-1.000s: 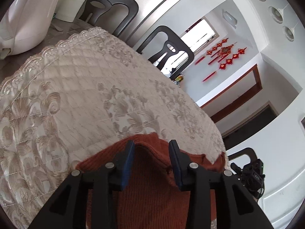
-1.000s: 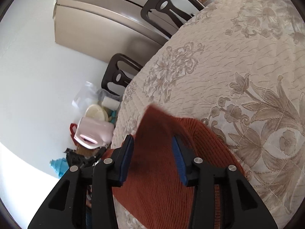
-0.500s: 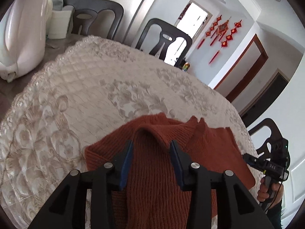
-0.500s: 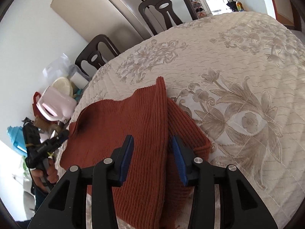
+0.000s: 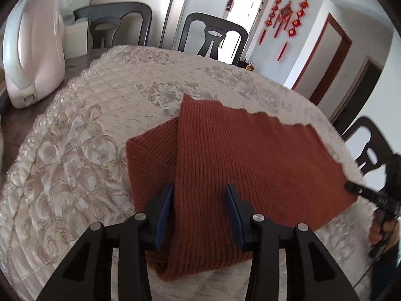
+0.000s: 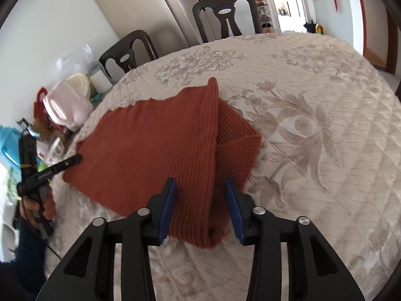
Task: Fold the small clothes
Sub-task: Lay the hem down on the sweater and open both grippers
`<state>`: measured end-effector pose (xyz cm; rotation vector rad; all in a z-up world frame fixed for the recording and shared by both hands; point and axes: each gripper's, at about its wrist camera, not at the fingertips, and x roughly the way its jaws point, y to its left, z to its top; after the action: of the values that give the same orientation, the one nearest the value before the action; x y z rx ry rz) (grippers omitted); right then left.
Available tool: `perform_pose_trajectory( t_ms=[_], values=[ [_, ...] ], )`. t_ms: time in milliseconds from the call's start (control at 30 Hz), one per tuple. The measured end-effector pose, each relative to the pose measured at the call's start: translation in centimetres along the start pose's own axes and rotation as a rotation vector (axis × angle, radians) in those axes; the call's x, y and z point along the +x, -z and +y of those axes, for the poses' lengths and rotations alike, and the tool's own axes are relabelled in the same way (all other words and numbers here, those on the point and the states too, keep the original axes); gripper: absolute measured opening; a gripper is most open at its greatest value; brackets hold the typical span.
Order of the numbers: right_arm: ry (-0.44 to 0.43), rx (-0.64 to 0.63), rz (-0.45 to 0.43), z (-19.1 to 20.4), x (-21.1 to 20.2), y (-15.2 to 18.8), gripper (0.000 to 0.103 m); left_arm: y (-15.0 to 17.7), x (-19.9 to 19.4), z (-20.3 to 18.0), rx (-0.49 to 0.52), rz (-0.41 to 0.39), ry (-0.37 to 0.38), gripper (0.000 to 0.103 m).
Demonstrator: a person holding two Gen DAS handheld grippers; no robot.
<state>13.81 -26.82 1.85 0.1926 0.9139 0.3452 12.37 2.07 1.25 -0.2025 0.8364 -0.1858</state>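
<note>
Rust sweater (image 5: 238, 155) folded, perhaps gripped, quilted tablecloth (image 5: 82, 150)

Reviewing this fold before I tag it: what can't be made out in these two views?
- Rust knit garment: near edge hidden behind the left gripper; behind the right gripper in the right view. Whether the pads pinch it is unclear.
- Garment type: folded layers hide it.
- Clutter beyond the quilted cloth: too small and distorted.

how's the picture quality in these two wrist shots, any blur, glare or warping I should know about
Left wrist view: strong fisheye bending with dark corners; the doorway behind the chairs is blown out, and the other gripper's hand at the right edge is smeared. Right wrist view: same warping; the rust sweater looks sharp, while the tablecloth blurs toward the lower right rim.
</note>
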Motion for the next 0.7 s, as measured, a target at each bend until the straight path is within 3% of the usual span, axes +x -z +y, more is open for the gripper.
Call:
perform_pose_trajectory(
  t_ms=[67, 333, 433, 600, 700],
  values=[
    [0.053, -0.030, -0.006, 0.3, -0.3, 0.5, 0.027, 0.2, -0.3, -0.4, 0.017, 0.002, -0.021, 0.044],
    [0.106, -0.048, -0.041, 1.1, -2.3, 0.8, 0.028, 0.7, -2.2, -1.3, 0.033, -0.021, -0.073, 0.044],
    [0.085, -0.091, -0.083, 2.8, -3.2, 0.8, 0.028, 1.0, -3.6, -2.8, 0.058, -0.060, -0.083, 0.044],
    [0.016, -0.168, -0.064, 6.3, -1.5, 1.2, 0.027, 1.2, -3.6, -6.9, 0.120, -0.074, 0.004, 0.044],
    [0.019, -0.200, -0.039, 7.7, 0.3, 1.7, 0.027, 1.3, -2.5, -9.1, 0.170, -0.051, 0.023, 0.044]
  ],
)
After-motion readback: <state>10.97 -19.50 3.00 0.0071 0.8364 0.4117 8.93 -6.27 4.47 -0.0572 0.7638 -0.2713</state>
